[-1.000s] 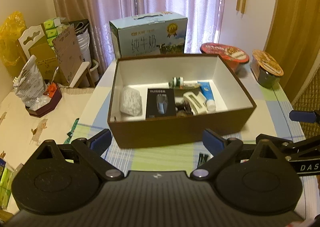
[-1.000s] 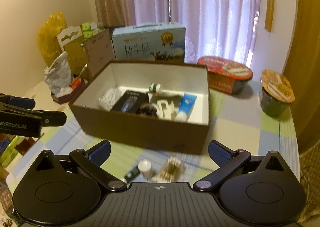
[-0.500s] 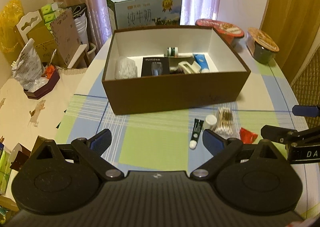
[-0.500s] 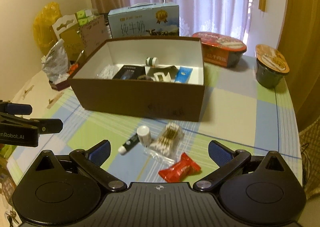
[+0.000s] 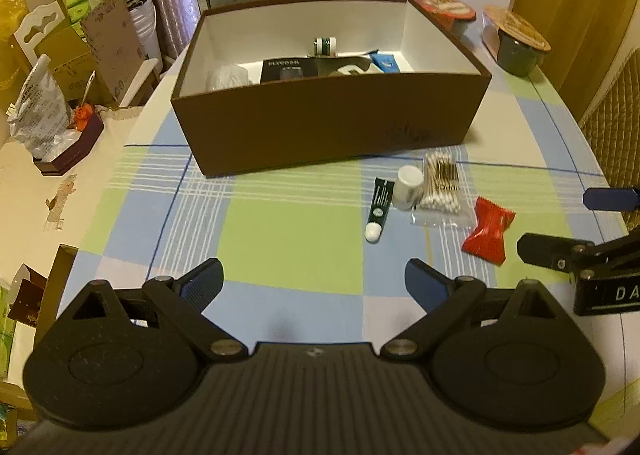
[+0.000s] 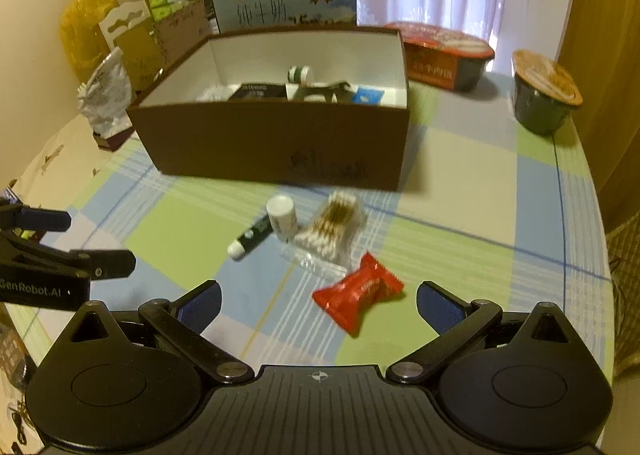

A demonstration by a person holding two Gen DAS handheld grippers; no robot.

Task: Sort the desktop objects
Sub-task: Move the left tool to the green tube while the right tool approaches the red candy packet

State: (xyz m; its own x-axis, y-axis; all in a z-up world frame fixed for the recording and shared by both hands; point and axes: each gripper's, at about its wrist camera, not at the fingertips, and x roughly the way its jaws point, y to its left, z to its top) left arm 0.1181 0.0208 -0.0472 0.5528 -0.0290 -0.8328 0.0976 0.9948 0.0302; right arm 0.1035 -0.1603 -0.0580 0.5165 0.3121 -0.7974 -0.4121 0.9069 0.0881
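Between picks: we hold left gripper [image 5: 314, 283] and right gripper [image 6: 318, 301] spread and empty, red candy packet [image 6: 357, 292] just ahead between right fingertips, brown box [image 6: 276, 143] beyond; next, we judge, close on packet.

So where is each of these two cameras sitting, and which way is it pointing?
Left wrist: sits on the left gripper, looking forward over the checked tablecloth to the brown box; its own open fingers show below, the right gripper at the right edge.
Right wrist: sits on the right gripper, facing the same box, the red candy between its open fingers; the left gripper shows at left.
Shared: box, candy, cotton swabs, white bottle.
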